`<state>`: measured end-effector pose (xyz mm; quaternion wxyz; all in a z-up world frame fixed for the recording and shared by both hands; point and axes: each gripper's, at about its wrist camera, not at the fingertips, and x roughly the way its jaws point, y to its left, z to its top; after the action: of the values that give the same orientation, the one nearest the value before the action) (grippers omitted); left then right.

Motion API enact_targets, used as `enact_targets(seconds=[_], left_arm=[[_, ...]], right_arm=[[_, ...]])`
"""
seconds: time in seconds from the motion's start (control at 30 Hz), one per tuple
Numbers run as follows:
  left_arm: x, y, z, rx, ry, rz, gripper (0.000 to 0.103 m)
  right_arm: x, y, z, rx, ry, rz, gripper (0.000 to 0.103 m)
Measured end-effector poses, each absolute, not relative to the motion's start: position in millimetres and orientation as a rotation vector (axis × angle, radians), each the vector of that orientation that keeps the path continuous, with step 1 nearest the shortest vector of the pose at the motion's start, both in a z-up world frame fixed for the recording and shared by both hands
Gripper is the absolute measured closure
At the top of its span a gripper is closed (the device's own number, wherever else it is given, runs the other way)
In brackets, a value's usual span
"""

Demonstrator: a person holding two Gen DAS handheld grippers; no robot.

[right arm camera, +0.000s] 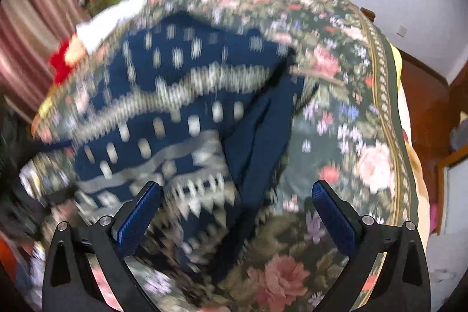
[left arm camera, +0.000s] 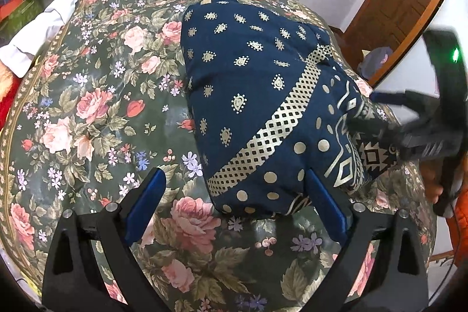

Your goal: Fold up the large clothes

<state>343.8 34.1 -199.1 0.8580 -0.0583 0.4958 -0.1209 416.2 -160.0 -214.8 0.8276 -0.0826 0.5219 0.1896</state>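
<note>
A: Where's the navy garment (left arm camera: 263, 107) from the left gripper (left arm camera: 234, 195)?
B: Folded on the floral bedspread (left arm camera: 87, 107), its near corner just ahead of wide, empty jaws; it runs long up-left to lower-right
A: And the right gripper (right arm camera: 237, 209)?
B: Also wide, empty, over its patterned hem; neither looks clearly nearer

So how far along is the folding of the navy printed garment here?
Mostly done: the navy garment lies in a compact folded bundle on the floral bedspread. Nothing is in hand; the left tool and right tool are both open. Possibly left: tidying the loose edge nearest the right tool, though that view is blurred.
</note>
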Motion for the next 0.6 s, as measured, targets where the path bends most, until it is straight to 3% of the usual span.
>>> enact_targets(seconds=[0.27, 0.6], left_arm=[[331.3, 46.7, -189.6, 0.030, 1.050, -0.217, 0.007], [372.7, 81.7, -160.3, -0.186, 1.005, -0.261, 0.007]], right_arm=[[410.3, -200.0, -228.1, -0.008, 1.196, 0.408, 0.000], [450.0, -182.2, -206.5, 0.161, 1.192, 0.526, 0.000]])
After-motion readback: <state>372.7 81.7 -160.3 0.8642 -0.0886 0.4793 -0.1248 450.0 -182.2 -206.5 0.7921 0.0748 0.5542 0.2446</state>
